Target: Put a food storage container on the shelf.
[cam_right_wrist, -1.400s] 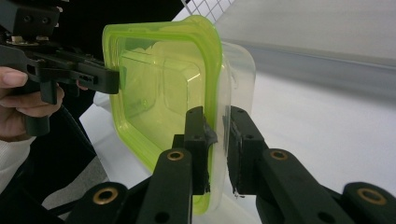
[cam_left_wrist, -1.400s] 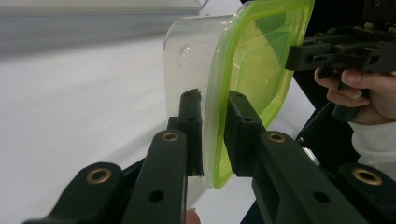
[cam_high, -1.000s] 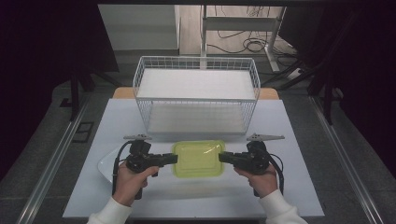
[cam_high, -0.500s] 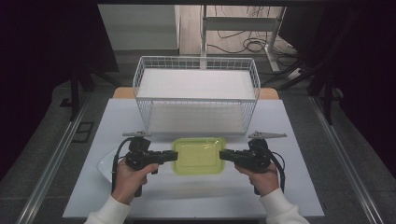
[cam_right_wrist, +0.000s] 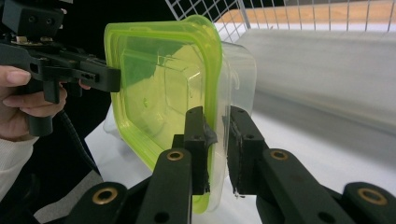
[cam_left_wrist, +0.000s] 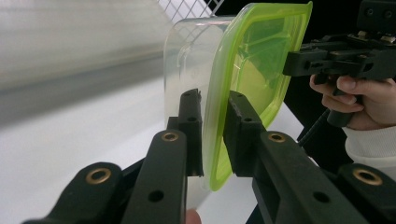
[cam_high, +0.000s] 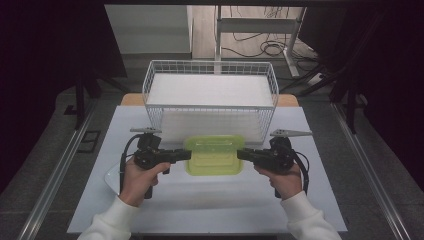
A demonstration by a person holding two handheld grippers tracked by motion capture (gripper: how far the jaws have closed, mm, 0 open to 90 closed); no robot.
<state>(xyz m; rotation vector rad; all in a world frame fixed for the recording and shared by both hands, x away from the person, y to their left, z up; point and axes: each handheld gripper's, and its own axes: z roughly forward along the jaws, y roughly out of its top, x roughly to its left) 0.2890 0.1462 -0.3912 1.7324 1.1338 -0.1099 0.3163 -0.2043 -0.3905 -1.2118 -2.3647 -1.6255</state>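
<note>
Found the green-lidded box (cam_high: 214, 155) slung between the two pairs of tongs, near the front middle of the tabletop (cam_high: 200, 210) and, by the look of both gripper views, hanging a little clear of it. Saw the left tongs (cam_high: 186, 155) narrowed onto the rim at the left short end and the right tongs (cam_high: 242, 155) narrowed onto the rim at the right short end. Confirmed as much close up: in the left gripper view, left tongs (cam_left_wrist: 212, 135) pinched on the lip where green top met clear wall of the box (cam_left_wrist: 252, 56); in the right gripper view, right tongs (cam_right_wrist: 217, 140) pinched on the opposite lip of the box (cam_right_wrist: 159, 79).

Judged the key relation thus: long axis ran straight across from one pair to the other, roughly level, with the wire basket (cam_high: 210, 67) lying directly beyond, on the far side from the person, its near wall just behind the box. Counted neither pair nearer to it. Would probably have called for both pairs to go up and forward together, evenly, so as to clear that near wall without tilting the box.
</note>
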